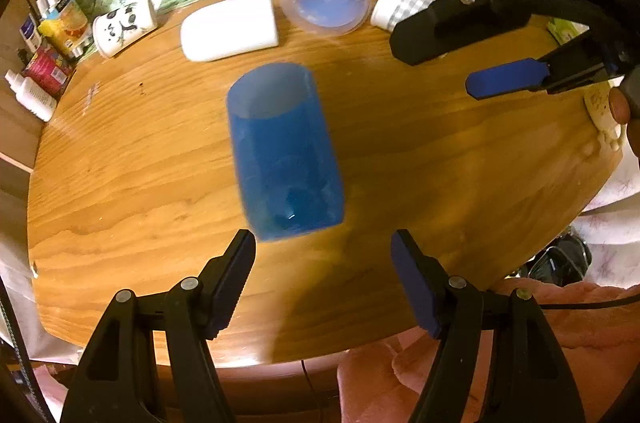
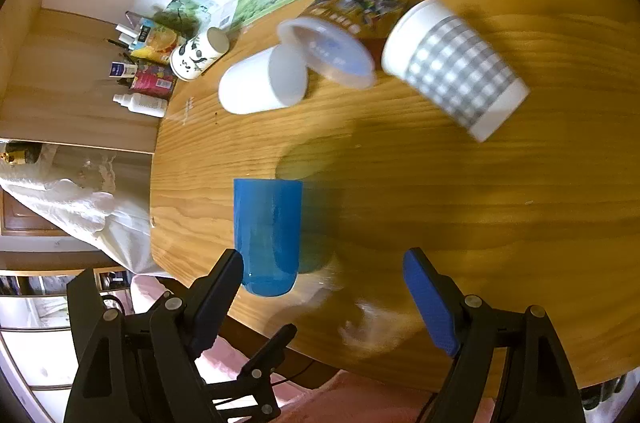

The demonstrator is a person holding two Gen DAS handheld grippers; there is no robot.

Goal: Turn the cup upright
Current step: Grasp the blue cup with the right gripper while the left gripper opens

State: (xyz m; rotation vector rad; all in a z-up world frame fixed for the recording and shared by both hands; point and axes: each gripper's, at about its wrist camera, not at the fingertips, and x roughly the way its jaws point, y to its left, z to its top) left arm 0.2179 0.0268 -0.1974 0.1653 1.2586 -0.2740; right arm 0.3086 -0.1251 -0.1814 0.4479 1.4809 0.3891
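Left wrist view: smooth blue cylindrical cup (image 1: 284, 151) on wood-grain counter (image 1: 440, 183), just beyond the empty, spread left hand-held gripper (image 1: 323, 255).

Both grippers (image 1: 323, 255) (image 2: 323, 275) wide open, empty

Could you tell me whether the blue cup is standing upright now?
Upright: the blue cup stands with its open rim on top and base on the table.

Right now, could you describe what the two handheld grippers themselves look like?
Both look alike. The left gripper has a black plastic frame with triangular cutouts, silver pivot bolts and two flat fingers faced with blue pads. The right gripper has the same black frame, silver bolts and blue pads. A thin black cable trails nearby.
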